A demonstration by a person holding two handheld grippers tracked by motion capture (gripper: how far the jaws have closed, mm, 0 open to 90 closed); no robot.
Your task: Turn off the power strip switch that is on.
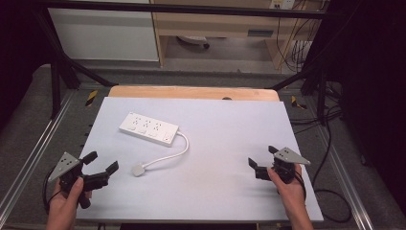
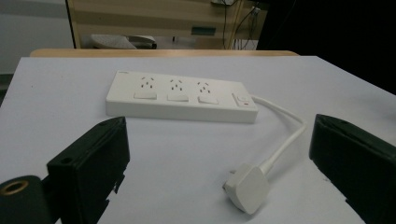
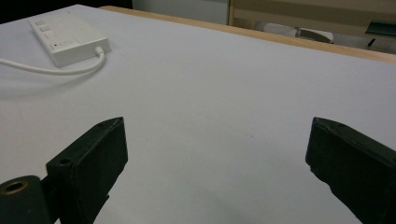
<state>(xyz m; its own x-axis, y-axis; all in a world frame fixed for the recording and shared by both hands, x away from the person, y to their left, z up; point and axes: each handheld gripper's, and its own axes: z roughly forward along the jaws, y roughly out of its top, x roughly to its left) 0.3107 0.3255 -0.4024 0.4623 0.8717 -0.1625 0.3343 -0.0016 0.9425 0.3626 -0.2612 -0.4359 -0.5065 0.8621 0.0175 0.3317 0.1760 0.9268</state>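
Note:
A white power strip with three sockets lies at the middle left of the pale table. Its white cord curls round to a white plug lying flat on the table. My left gripper is open near the front left edge, its jaws pointing toward the plug, a short way off. In the left gripper view the strip and plug lie ahead between the spread jaws. My right gripper is open at the front right, holding nothing. The right gripper view shows the strip's end far left.
A wooden board edge runs along the table's far side. Black frame bars stand at both back corners, and cables trail on the floor to the right. A wooden cabinet sits beyond the table.

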